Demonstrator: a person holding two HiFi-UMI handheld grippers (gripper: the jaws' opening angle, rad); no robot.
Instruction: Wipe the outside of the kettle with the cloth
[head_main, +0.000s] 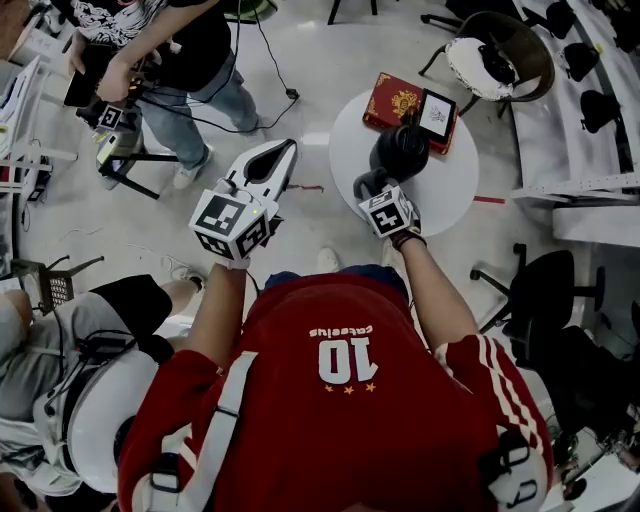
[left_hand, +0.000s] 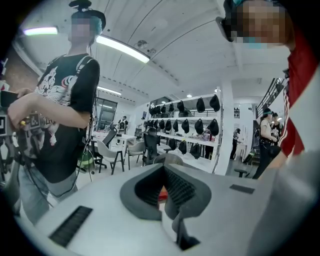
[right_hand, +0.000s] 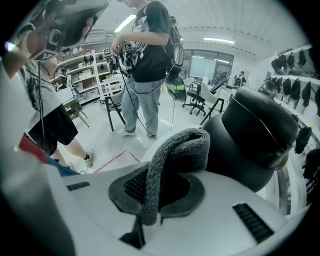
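1. The cloth (right_hand: 175, 150) is grey, soft and fuzzy, like a towel.
2. The kettle (right_hand: 255, 135) is black, smooth and a little shiny.
3. The right tool (right_hand: 157, 192) and the left tool (left_hand: 165, 192) have smooth, matt white plastic shells.
4. Their pads (left_hand: 181, 187) are dark and ribbed.
5. The desk (head_main: 455, 190) has a smooth white top.
6. The red box (head_main: 392, 100) has gold print.

A lab or workshop: gear shelves (left_hand: 186, 131), office chairs (head_main: 542, 285).
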